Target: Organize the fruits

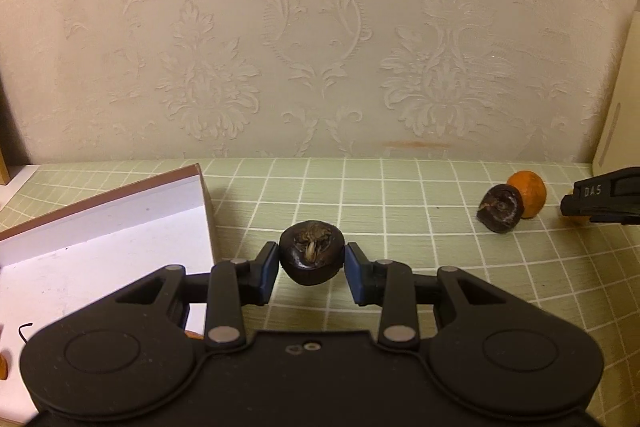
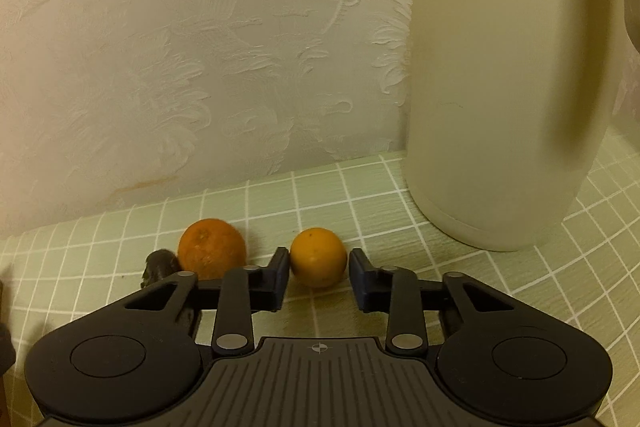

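Between the jaws of the left gripper (image 1: 311, 269) sits a dark shrivelled fruit (image 1: 311, 257), both blue pads pressed to its flanks, its puckered stem end facing the camera and slightly up; it is squat, with no clear long axis. It hangs over the green gridded bench (image 1: 400, 227), just beside the near corner of a white open box (image 1: 100, 239).

Right gripper (image 2: 318, 277): jaws drawn in around a small yellow-orange fruit (image 2: 318, 263) resting on the bench. The left pad meets its side; a sliver of gap shows at the right pad, so a firm clamp cannot be confirmed. This fruit is near round; no stem end is visible.

Outward: a larger orange (image 2: 211, 253) lies just left of it, a second dark fruit (image 2: 160, 267) against that, and a cream container (image 2: 500, 87) stands behind right.

Risks, as judged: the round fruit may squirt forward from a shallow or uneven pinch; lifting could nudge the neighbouring orange and set it rolling; the dark fruit's wrinkled skin may slip if the hold is light
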Motion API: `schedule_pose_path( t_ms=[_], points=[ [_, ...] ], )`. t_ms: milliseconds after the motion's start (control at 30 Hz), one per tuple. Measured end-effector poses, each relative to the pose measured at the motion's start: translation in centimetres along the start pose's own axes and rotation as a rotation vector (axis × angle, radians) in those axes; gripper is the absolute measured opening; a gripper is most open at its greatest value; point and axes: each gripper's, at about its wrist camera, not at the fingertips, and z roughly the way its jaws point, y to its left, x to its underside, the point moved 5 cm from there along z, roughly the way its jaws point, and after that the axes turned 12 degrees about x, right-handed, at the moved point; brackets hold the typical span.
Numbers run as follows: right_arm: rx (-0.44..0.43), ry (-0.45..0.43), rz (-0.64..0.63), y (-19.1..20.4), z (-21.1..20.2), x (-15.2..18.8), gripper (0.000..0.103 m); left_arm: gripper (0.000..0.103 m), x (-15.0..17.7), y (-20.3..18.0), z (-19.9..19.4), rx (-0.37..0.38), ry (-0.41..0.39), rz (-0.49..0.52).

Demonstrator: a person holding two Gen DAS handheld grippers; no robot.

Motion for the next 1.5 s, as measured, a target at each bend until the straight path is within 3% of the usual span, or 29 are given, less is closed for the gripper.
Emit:
schedule_pose_path(
  t_ms=[833, 1200, 1500],
  points=[
    [-0.01, -0.005, -0.039, -0.1, -0.9, 0.3, 0.032, 0.026, 0.1, -0.4, -0.8, 0.046, -0.004, 0.018],
    [-0.051, -0.083, -0.099, 0.7, -8.1, 1.8, 0.032, 0.026, -0.7, 0.0, -5.6, 0.054, -0.056, 0.057],
    [-0.24, -0.161, -0.149, 7.3, -15.9, 3.9, 0.032, 0.026, -0.7, 6.3, -12.4, -0.065, -0.101, 0.031]
  ],
)
